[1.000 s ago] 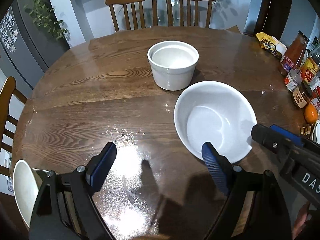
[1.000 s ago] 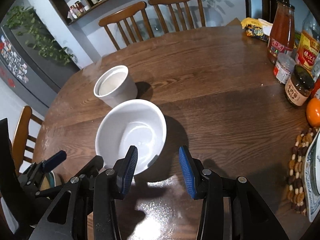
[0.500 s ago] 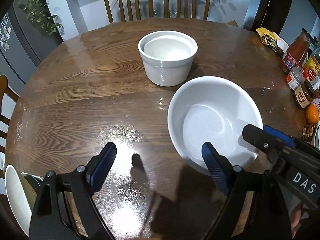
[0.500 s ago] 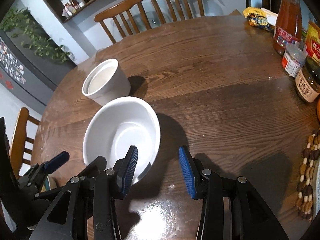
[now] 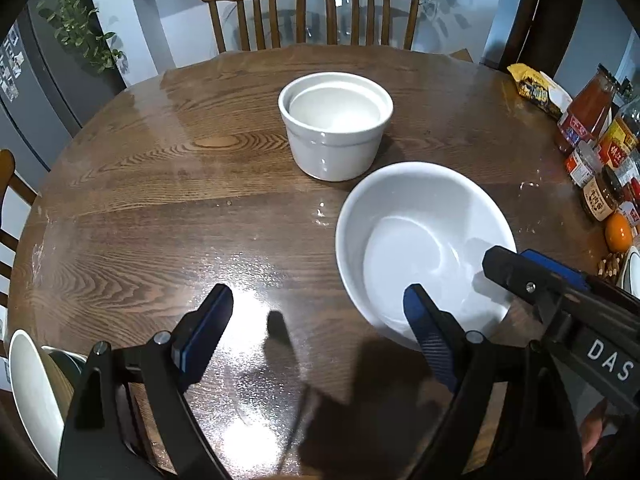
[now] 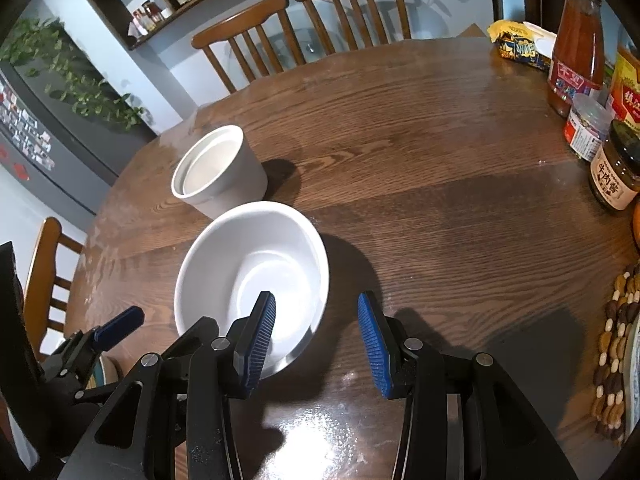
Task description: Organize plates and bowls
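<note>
Dining table | I am straddling the wide bowl's near rim with my right gripper, jaws unclenched | squaring pads before squeezing | left gripper hanging open, empty

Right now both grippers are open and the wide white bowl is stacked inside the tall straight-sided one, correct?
Not quite. In the right wrist view the wide white bowl sits on the table beside the tall straight-sided one, not inside it. Left gripper and right gripper are open.
</note>
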A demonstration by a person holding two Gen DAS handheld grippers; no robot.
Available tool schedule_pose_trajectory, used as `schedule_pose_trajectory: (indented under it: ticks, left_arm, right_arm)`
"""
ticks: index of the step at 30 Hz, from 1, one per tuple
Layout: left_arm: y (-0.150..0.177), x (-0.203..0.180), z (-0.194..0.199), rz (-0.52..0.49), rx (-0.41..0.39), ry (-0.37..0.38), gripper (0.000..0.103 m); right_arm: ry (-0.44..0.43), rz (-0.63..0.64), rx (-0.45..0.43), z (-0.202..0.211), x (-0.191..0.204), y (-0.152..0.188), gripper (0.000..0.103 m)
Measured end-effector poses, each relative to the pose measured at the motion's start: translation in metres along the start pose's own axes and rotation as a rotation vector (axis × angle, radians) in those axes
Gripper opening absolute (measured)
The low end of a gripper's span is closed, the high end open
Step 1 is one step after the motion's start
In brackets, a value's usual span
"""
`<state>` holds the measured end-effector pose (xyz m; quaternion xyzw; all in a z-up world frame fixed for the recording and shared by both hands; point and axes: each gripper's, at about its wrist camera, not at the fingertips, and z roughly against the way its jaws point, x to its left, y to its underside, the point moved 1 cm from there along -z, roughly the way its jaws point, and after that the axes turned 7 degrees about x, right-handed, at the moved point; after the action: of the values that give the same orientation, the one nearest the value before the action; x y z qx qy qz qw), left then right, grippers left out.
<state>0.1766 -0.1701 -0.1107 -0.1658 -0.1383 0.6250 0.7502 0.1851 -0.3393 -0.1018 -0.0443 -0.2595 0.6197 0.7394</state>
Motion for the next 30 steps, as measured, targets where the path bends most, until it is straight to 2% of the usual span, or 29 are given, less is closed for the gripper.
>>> schedule_pose_trajectory:
  ticks: [14,18,23,26,30]
  left_arm:
    - [0.000,0.010,0.005,0.021,0.001,0.007,0.086]
    - [0.006,0.018,0.025,0.031,-0.067,0.021,0.086]
    - [0.038,0.051,0.071,0.057,-0.143,0.049,0.086]
    - [0.064,0.088,0.097,0.113,-0.182,-0.004,0.086]
    - [0.094,0.156,0.121,0.265,-0.185,-0.105,0.086]
  right_arm:
    - [0.008,-0.014,-0.004,-0.001,0.003,0.000,0.044]
    - [0.032,-0.013,-0.066,0.013,0.006,0.003,0.044]
    - [-0.130,0.096,-0.049,0.032,0.040,0.022,0.044]
    - [-0.201,0.164,-0.013,0.034,0.073,0.039,0.044]
    - [-0.302,0.263,0.076,0.020,0.124,0.059,0.044]
